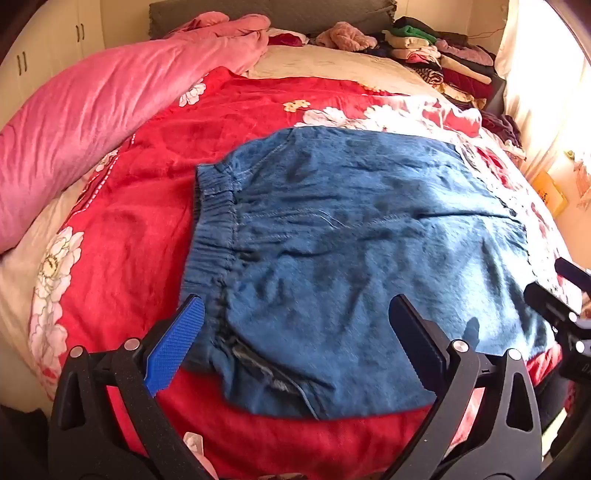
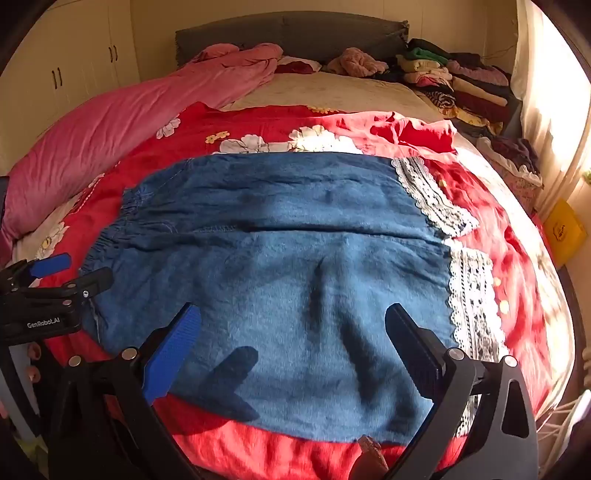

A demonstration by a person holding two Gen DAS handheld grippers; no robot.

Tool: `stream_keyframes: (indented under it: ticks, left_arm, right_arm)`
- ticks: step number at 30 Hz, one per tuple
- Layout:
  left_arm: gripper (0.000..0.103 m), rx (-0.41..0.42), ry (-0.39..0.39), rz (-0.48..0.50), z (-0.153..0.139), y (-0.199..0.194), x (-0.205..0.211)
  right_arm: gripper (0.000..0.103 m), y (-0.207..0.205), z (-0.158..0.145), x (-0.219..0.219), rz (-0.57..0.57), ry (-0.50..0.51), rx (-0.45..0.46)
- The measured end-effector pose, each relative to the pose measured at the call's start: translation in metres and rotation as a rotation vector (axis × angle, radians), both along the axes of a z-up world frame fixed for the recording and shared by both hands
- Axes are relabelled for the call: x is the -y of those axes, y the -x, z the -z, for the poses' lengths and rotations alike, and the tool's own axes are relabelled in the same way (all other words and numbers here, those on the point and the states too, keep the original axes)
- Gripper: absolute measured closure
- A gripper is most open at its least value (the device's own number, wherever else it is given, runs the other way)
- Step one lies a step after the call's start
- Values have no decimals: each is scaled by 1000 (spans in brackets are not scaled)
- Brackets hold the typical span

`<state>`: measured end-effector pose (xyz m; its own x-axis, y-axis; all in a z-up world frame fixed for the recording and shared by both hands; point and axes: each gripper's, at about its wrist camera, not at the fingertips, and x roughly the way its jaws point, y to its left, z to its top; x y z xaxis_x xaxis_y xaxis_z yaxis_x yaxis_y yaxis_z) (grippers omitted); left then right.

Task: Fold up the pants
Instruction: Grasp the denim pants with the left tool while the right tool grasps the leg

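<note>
Left hand-held gripper (image 1: 295, 332) tilted steeply down toward the bed, jaws spread wide with nothing between the pads, hovering over the near left corner of the denim pants (image 1: 351, 258). Blue-padded finger (image 1: 173, 343) just over the elastic waistband (image 1: 212, 236), black finger (image 1: 417, 343) over the denim further right. No pad seen pressing on cloth.

Right hand-held gripper (image 2: 293, 343) pitched down likewise, jaws fully apart and empty, poised above the near edge of the same pants (image 2: 277, 258). Lace-trimmed hems (image 2: 469, 295) lying just right of its black finger (image 2: 413, 347). Shadows of both fingers falling on the denim ahead.

Pants spread flat, waistband to the left, hems to the right, directly in front of both grippers on a red floral quilt (image 1: 140, 206). Each gripper visible at the edge of the other's view, side by side, well apart. Pink duvet (image 1: 92, 110) bunched along the far left of the bed; stacked folded clothes (image 2: 461, 85) far ahead to the right, near the headboard (image 2: 295, 29).
</note>
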<state>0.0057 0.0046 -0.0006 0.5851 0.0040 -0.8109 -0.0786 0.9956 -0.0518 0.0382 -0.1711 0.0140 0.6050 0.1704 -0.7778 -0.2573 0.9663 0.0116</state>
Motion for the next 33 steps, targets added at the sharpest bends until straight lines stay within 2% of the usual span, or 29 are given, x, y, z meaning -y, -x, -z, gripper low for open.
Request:
stream_keyframes:
  ticks: [7, 10, 13, 16, 17, 21, 24, 26, 27, 28, 29, 31, 33]
  left_arm:
    - [9, -30, 0, -54, 4, -50, -42]
    - [9, -58, -2, -80, 8, -76, -59]
    - [9, -31, 19, -108, 9, -98, -77]
    - [9, -83, 47, -102, 25, -125, -90]
    - [9, -134, 37, -98, 36, -134, -92]
    - [9, -167, 53, -85, 54, -163, -102]
    - [9, -162, 58, -68, 59, -174, -105]
    - [11, -139, 24, -48, 58, -176, -102]
    - [26, -119, 15, -31, 57, -176, -100]
    - [52, -104, 45, -1, 56, -176, -99]
    - [62, -100, 67, 13, 54, -175, -101]
    - [72, -83, 41, 17, 50, -173, -101]
    - [75, -51, 24, 42, 43, -168, -99]
  right_arm:
    - [4, -69, -7, -34, -116, -14, -1]
    - [4, -101, -6, -53, -167, 27, 17]
    - [4, -134, 4, -69, -210, 95, 22]
    - [4, -168, 17, -85, -246, 143, -7]
    - [4, -178, 20, -89, -264, 142, -15]
    - [4, -213, 33, -104, -326, 141, -36]
    - [4, -234, 44, -117, -357, 185, -50]
    - [4, -243, 51, -126, -383, 221, -53]
    - [4, -247, 55, -129, -394, 222, -62]
    - [4, -250, 58, -132, -405, 228, -69]
    - [4, -253, 60, -135, -415, 240, -68]
    - [4, -256, 66, -142, -446, 270, -63]
    - [4, -256, 69, -148, -487, 297, -44]
